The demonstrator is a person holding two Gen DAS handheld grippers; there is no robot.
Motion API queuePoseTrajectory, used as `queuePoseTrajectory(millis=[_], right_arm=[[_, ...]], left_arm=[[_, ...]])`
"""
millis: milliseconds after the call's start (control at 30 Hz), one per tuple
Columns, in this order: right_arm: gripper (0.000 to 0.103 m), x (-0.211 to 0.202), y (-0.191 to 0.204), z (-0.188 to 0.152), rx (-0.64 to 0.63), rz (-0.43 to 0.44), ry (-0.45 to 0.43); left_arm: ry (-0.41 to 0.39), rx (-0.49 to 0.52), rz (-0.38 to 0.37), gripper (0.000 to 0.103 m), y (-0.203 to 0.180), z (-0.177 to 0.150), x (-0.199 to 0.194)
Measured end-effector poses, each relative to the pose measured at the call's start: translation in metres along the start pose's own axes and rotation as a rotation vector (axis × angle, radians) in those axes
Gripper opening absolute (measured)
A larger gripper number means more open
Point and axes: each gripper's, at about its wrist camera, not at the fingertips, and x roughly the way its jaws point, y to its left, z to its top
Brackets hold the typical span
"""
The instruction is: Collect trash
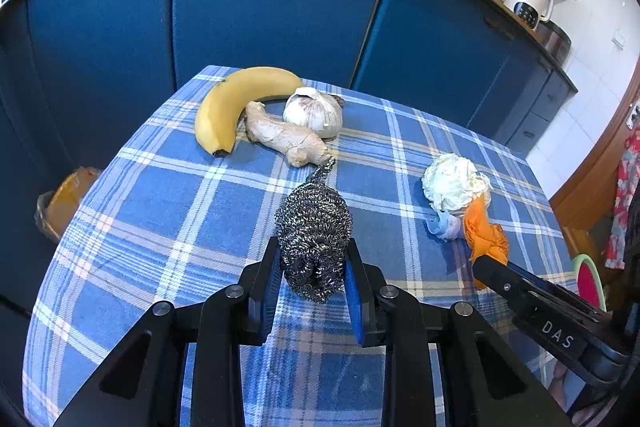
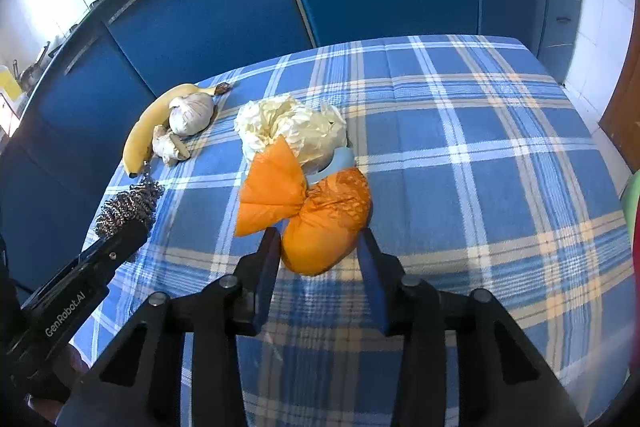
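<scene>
My left gripper [image 1: 314, 253] is shut on a steel wool scourer [image 1: 314, 223], held just above the blue plaid tablecloth [image 1: 160, 211]. In the right wrist view, a crumpled orange plastic bag [image 2: 324, 227] sits between the fingers of my right gripper [image 2: 318, 237], and both pads touch its sides. Behind it lie a white crumpled plastic bag [image 2: 288, 127] and a light blue scrap [image 2: 340, 163]. The same pile shows in the left wrist view, with the white bag [image 1: 454, 181] and the orange bag [image 1: 482, 231] at my right gripper's tip [image 1: 490, 267].
A banana [image 1: 228, 103], a ginger root [image 1: 280, 137] and a garlic bulb [image 1: 314, 111] lie together at the table's far left. An orange-lined bin [image 1: 66, 201] stands on the floor left of the table. Blue cabinets [image 1: 260, 7] run behind it.
</scene>
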Motion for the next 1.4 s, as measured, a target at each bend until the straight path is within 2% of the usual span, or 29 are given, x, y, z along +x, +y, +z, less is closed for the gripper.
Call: queuePoseTrajectory(millis=[267, 533, 833, 1033, 1400], right_arm=[[0.028, -0.007, -0.003, -0.003, 0.02, 0.015, -0.015], [0.027, -0.042, -0.008, -0.011, 0.04, 0.015, -0.055], [0.027, -0.1, -0.034, -0.034, 0.106, -0.02, -0.114], [0.027, -0.135, -0.056, -0.053, 0.157, -0.048, -0.144], [0.027, -0.185, -0.099, -0.089, 0.264, -0.087, -0.199]], left_arm=[[0.002, 0.016, -0.026, 0.029, -0.005, -0.001, -0.001], [-0.007, 0.027, -0.06, 0.029, -0.009, -0.001, -0.004], [-0.027, 0.057, -0.098, 0.029, -0.021, -0.004, -0.016], [-0.049, 0.084, -0.122, 0.029, -0.037, -0.009, -0.038], [-0.068, 0.157, -0.216, 0.029, -0.079, -0.023, -0.086]])
